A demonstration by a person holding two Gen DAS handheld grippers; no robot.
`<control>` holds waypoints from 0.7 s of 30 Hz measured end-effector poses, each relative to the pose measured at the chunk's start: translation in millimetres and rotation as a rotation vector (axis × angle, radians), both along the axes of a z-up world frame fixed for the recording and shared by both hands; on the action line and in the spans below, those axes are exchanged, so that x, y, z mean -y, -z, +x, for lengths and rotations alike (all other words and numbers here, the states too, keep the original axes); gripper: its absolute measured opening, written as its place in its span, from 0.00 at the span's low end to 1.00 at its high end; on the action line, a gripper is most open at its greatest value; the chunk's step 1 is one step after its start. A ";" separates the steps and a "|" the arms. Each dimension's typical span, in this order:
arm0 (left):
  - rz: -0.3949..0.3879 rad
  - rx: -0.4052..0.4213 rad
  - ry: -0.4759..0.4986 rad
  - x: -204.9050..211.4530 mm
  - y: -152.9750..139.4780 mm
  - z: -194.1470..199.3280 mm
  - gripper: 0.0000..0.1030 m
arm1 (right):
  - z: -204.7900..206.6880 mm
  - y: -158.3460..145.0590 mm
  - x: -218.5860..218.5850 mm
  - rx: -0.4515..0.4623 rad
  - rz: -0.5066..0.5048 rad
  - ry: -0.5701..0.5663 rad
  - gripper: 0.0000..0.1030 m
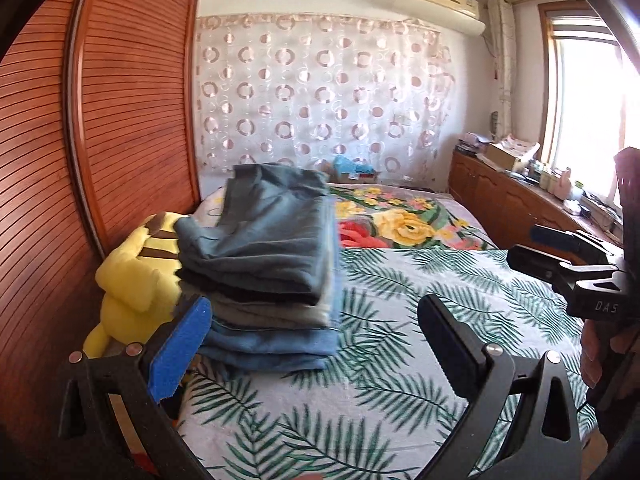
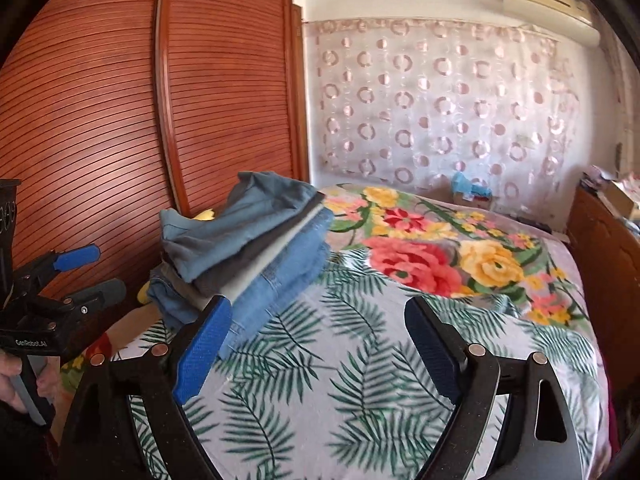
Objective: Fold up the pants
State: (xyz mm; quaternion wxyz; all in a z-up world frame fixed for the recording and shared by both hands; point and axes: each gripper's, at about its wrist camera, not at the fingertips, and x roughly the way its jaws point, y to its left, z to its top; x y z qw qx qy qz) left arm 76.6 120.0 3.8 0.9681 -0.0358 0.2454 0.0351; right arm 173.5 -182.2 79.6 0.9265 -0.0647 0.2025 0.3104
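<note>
Our left gripper (image 1: 316, 344) and right gripper (image 2: 320, 344) are both spread wide and empty, the pants pile (image 1: 268, 280) looks folded, so next we find more pants.

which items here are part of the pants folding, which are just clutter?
Job:
stack of folded blue and grey pants
open left gripper
open right gripper

Lying about:
yellow plush toy
leaf-print bed cover
floral blanket
wooden side cabinet

Black grippers (image 2: 316, 348), blue pads (image 2: 202, 350)
</note>
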 end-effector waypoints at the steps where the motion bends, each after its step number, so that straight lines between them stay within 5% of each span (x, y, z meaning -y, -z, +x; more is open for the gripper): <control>1: 0.005 0.002 0.015 6.2 -0.2 -0.8 1.00 | -3.0 0.5 5.5 0.000 0.004 0.018 0.87; 21: 0.014 -0.034 0.142 94.1 4.6 -17.6 1.00 | -86.6 10.6 68.3 -0.040 0.042 0.233 0.87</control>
